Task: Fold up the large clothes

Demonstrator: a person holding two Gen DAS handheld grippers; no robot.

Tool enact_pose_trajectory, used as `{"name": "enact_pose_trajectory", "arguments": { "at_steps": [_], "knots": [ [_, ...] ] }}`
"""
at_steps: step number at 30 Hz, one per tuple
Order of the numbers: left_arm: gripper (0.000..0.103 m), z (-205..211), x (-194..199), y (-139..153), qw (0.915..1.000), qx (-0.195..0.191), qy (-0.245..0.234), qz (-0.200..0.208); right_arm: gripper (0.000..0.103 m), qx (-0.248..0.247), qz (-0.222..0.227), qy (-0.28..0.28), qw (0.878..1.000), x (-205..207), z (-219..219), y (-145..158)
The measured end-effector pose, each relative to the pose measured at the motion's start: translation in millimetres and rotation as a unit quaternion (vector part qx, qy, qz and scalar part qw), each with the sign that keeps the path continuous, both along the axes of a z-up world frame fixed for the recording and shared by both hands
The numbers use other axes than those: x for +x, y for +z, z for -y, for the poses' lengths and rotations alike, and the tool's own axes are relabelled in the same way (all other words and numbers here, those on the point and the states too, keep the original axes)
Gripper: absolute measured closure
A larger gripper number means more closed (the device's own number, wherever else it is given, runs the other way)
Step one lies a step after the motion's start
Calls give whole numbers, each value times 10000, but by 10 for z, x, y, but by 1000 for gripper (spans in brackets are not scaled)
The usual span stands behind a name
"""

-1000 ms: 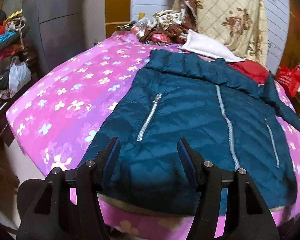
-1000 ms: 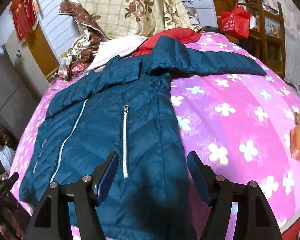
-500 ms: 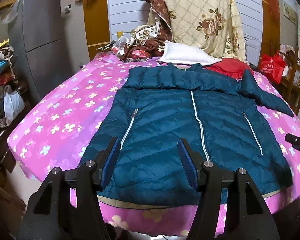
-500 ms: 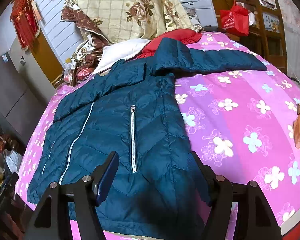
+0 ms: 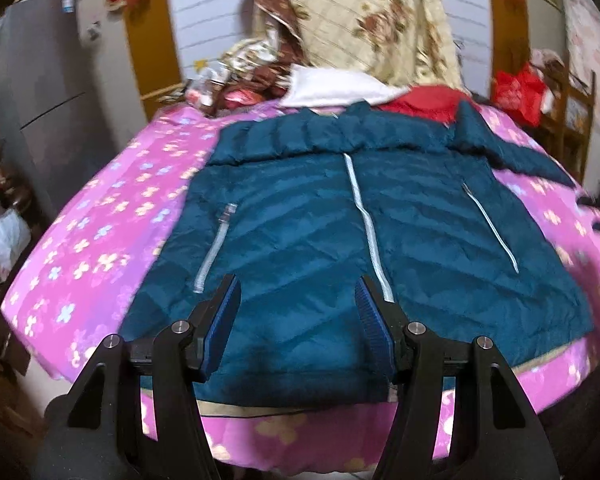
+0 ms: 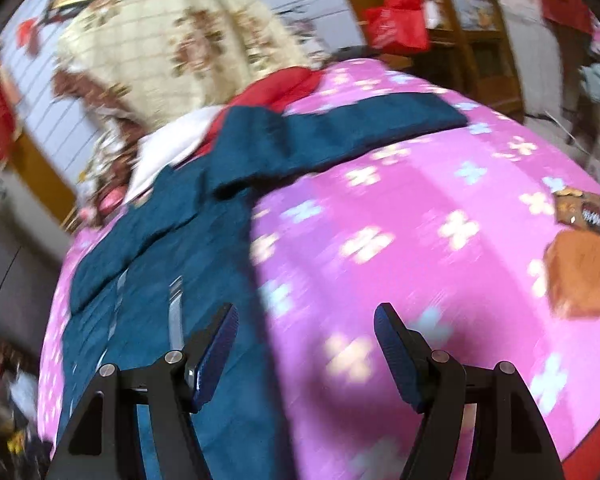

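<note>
Rightward has swung the right claw (image 6: 306, 334), apparently; both claws gape empty above jacket (image 5: 340, 232).

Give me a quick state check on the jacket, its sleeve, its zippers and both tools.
Jacket: spread flat, front up, unfolded.
Front zipper: closed.
Pocket zippers: look closed.
Outstretched sleeve: lying straight across the bedspread.
Left tool: open, empty.
Right tool: open, empty.
</note>
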State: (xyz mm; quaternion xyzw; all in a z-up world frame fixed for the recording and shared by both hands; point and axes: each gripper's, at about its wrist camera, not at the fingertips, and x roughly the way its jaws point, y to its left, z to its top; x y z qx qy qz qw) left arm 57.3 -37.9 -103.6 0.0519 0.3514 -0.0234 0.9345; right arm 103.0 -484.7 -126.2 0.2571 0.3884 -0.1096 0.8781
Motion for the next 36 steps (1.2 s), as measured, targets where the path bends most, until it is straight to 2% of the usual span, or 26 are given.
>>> {"name": "enact_pose_trajectory", "arguments": {
  "at_steps": [7, 12, 15, 20, 22, 23, 24, 26, 28, 31, 36],
  "knots": [
    [44, 121, 112, -160, 9992, -43, -216, -348, 35, 713, -28, -912, 9933, 587, 1021, -201],
    [44, 165, 300, -284, 9983, 65, -103, -563, 35, 1248, -3, -1545, 9801, 1003, 1691, -462],
    [44, 152, 419, -372, 9970, -20, -18, -769, 36, 1381, 44, -1718, 9754, 1199, 1899, -552],
    [44, 159, 579, -443, 9961, 51, 105, -877, 38, 1251, 144, -1862, 9744, 1571, 2111, -549],
    [44, 164, 615, -452, 9960, 81, 127, -877, 58, 1147, 78, -1848, 9760, 1722, 2178, -569],
    [44, 166, 633, -457, 9960, 97, 139, -874, 76, 1074, 11, -1849, 9769, 1782, 2212, -592],
    [44, 167, 655, -467, 9960, 118, 155, -868, 87, 992, -99, -1859, 9775, 1858, 2237, -605],
    [44, 165, 687, -490, 9959, 140, 171, -876, 95, 920, -202, -1839, 9784, 1906, 2268, -588],
    [43, 155, 705, -512, 9959, 132, 164, -875, 97, 620, -230, -1787, 9817, 1939, 2247, -455],
    [43, 131, 706, -514, 9965, 76, 122, -827, 98, -197, -184, -1593, 9869, 1988, 2077, 4],
    [44, 14, 674, -454, 9978, -67, 126, -646, 98, -1208, 371, -1002, 9869, 2087, 1377, 1081]
  ]
}}
